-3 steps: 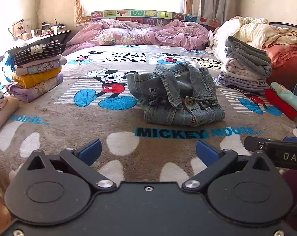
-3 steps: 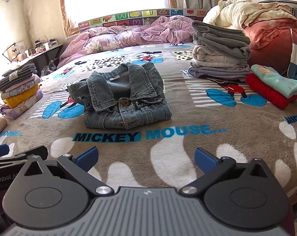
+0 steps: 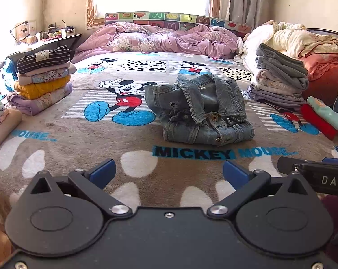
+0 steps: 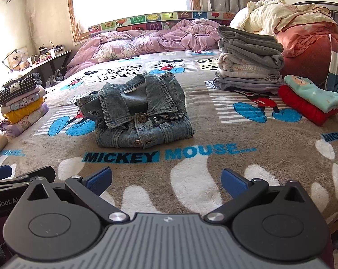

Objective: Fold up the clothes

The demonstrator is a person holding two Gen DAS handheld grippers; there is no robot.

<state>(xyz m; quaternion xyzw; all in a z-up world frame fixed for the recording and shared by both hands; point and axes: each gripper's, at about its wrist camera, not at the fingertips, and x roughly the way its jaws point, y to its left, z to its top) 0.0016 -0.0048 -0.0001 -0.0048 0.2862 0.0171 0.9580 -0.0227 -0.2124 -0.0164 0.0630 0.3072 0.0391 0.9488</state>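
Note:
A small blue denim jacket (image 3: 202, 109) (image 4: 142, 112) lies folded into a compact bundle in the middle of the Mickey Mouse blanket (image 3: 133, 157) (image 4: 213, 134), collar on top and buttons facing me. My left gripper (image 3: 167, 173) hovers low over the near edge of the bed, well short of the jacket, open with nothing between its blue pads. My right gripper (image 4: 165, 177) is held the same way beside it, open and empty. Each gripper's body shows at the edge of the other's view.
A stack of folded tops (image 3: 43, 78) (image 4: 21, 103) stands at the left. A grey and white folded pile (image 3: 278, 76) (image 4: 249, 60) stands at the right, with red and teal folded items (image 3: 321, 116) (image 4: 310, 100) beside it. A rumpled purple duvet (image 3: 160, 38) lies by the headboard.

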